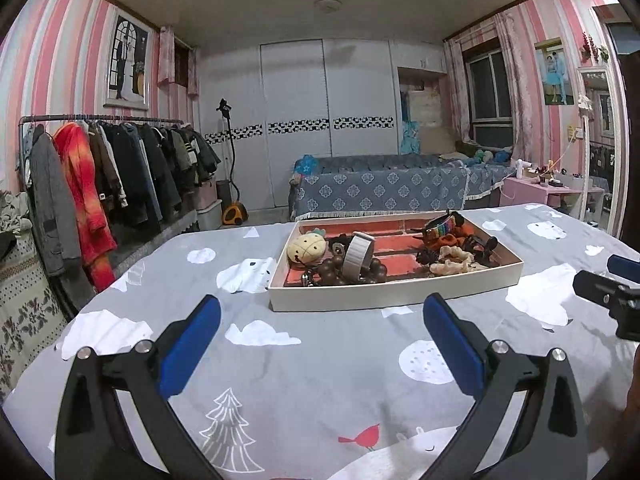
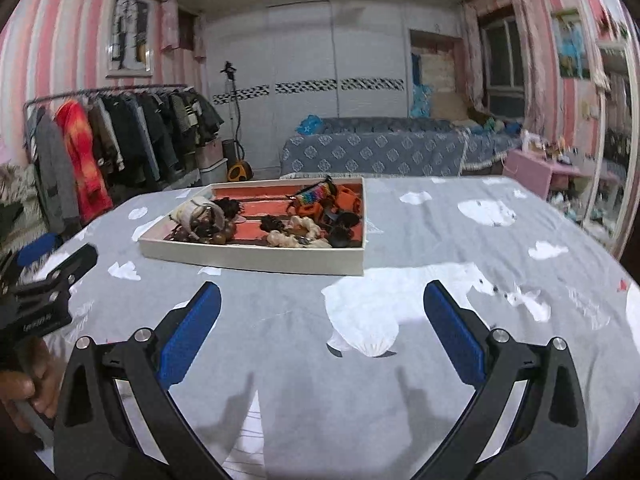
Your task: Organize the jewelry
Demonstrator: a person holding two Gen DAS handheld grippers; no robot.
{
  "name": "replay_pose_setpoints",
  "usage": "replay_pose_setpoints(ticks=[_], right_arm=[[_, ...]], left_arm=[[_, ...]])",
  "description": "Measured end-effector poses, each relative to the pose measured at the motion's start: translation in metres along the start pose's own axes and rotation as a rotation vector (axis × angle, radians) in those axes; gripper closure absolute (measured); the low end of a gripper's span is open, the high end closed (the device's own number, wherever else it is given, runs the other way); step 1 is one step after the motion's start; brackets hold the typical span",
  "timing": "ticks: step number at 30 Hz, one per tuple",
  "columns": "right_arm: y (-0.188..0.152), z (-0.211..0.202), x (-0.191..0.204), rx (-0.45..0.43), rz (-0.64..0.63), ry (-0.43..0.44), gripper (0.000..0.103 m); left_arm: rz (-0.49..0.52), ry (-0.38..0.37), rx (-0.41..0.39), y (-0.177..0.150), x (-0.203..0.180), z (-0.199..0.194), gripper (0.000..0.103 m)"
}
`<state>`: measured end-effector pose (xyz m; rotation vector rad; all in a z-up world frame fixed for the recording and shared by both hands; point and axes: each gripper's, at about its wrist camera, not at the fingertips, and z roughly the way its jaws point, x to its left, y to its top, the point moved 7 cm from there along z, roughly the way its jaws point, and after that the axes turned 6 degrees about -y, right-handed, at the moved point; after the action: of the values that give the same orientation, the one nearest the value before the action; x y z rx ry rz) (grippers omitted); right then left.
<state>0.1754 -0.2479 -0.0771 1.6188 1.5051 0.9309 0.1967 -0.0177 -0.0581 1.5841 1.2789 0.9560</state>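
A shallow white tray with a red lining sits on the bed and holds jewelry: a brown bead bracelet, a grey band, a cream round pendant, a rainbow strap and a pale chunky bracelet. The tray also shows in the right wrist view. My left gripper is open and empty, just short of the tray's near rim. My right gripper is open and empty, nearer than the tray and to its right.
The bed has a grey sheet printed with polar bears and clouds. A clothes rack stands at the left. A sofa and a pink table lie beyond. The other gripper shows at the right edge.
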Motion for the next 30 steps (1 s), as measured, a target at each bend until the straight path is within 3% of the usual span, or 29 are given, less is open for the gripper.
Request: replay_pose_setpoints(ticks=[30], right_arm=[[-0.0015, 0.0026, 0.0032, 0.001, -0.028, 0.005, 0.004]], left_arm=[[-0.009, 0.001, 0.018, -0.0028, 0.0024, 0.003, 0.004]])
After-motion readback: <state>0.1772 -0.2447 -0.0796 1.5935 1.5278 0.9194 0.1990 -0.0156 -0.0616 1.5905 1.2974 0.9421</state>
